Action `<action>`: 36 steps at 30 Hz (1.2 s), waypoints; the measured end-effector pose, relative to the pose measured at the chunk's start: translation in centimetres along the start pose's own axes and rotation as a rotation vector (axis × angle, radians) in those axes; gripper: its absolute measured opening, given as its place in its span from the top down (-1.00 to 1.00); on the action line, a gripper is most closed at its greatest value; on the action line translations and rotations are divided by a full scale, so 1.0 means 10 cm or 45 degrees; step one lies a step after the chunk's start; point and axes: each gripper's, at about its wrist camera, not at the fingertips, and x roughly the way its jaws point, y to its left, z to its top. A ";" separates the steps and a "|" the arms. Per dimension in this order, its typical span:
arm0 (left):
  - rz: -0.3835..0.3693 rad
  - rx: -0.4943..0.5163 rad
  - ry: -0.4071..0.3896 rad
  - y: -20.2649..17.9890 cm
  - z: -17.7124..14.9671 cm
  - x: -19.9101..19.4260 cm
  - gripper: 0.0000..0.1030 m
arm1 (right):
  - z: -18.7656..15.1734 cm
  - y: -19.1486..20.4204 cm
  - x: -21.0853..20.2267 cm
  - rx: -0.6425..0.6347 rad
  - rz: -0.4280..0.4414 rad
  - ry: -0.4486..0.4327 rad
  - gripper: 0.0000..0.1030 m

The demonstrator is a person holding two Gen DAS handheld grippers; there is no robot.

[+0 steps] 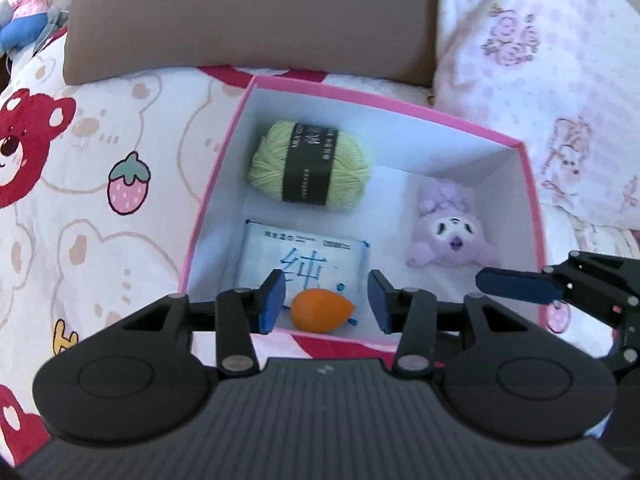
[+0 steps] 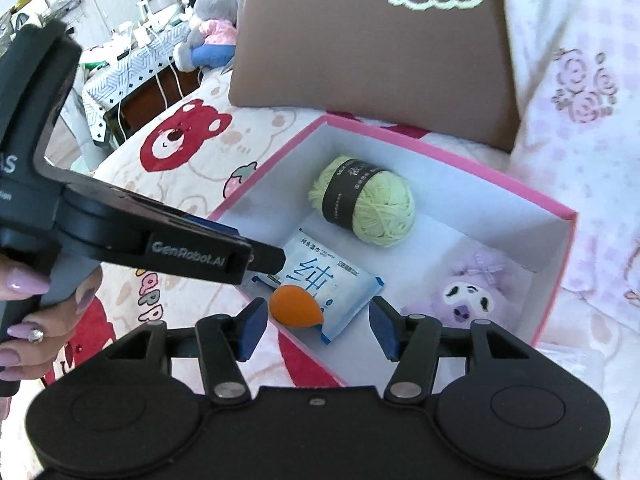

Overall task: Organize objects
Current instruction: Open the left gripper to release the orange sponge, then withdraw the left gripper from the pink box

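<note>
Looks nearly done: pale-green yarn ball [image 1: 310, 166], white wipes packet [image 1: 304, 258], orange egg-shaped sponge [image 1: 322, 312], lilac plush toy [image 1: 452, 232] inside pink-rimmed cardboard box [image 1: 216, 184]; left claw [image 1: 326, 302], right claw [image 2: 318, 328] both parted, empty.

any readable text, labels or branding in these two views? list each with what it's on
"GenRobot.AI": on the side of the left tool, right wrist view.
"AS": end of a cut-off word on that tool's grey handle.
"纯": large blue character on the wipes packet; its small print is too blurred.
Yarn ball: pale text on the black band, too small to read.
"APP": partial red letters on the bedsheet.
</note>
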 end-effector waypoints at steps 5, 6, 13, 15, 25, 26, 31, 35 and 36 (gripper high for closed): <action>-0.074 0.006 -0.008 -0.13 -0.09 -0.28 0.03 | -0.09 0.08 -0.27 0.014 -0.022 -0.009 -0.22; -0.085 0.004 -0.012 -0.15 -0.10 -0.32 0.03 | -0.12 0.09 -0.33 0.014 -0.030 -0.011 -0.23; -0.187 0.017 0.010 -0.28 -0.26 -0.54 -0.03 | -0.28 0.15 -0.72 -0.023 -0.073 -0.027 -0.31; -0.201 0.020 0.010 -0.32 -0.29 -0.58 -0.03 | -0.32 0.18 -0.81 -0.054 -0.119 -0.022 -0.31; -0.181 0.170 -0.012 -0.62 -0.52 -0.87 -0.06 | -0.54 0.16 -1.17 -0.040 -0.203 -0.037 -0.33; -0.195 0.194 -0.010 -0.65 -0.55 -0.90 -0.07 | -0.57 0.17 -1.20 -0.042 -0.212 -0.035 -0.33; -0.241 0.255 0.008 -0.75 -0.70 -1.02 -0.11 | -0.74 0.17 -1.33 -0.027 -0.240 -0.028 -0.34; -0.262 0.281 0.014 -0.81 -0.82 -1.08 -0.12 | -0.86 0.16 -1.44 -0.019 -0.270 -0.034 -0.40; -0.269 0.290 0.016 -0.84 -0.85 -1.10 -0.12 | -0.89 0.15 -1.46 -0.013 -0.277 -0.037 -0.45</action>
